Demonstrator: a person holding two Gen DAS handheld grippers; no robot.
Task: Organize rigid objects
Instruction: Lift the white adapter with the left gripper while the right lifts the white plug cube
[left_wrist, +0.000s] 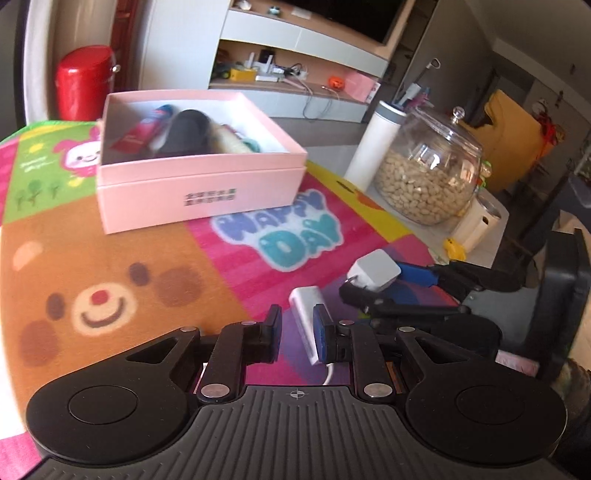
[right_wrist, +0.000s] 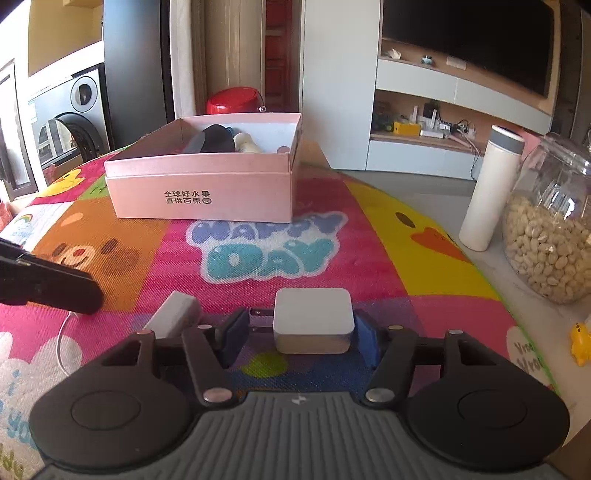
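Observation:
A pink box (left_wrist: 199, 192) (right_wrist: 199, 192) stands open on the colourful mat, holding several items. A white adapter with a cable (left_wrist: 306, 325) (right_wrist: 173, 314) lies on the mat between the fingers of my left gripper (left_wrist: 297, 332); a gap shows on its left side, so the gripper is open around it. A white square charger (right_wrist: 314, 325) (left_wrist: 375, 273) sits between the fingers of my right gripper (right_wrist: 299, 332); it touches the right blue pad (right_wrist: 367, 339), with a gap to the left pad.
A white bottle (right_wrist: 491, 188) and a glass jar of nuts (right_wrist: 550, 229) stand to the right, off the mat (right_wrist: 258, 240). A red canister (left_wrist: 85, 81) is behind the box. A small yellow toy (right_wrist: 580, 339) lies at the right table edge.

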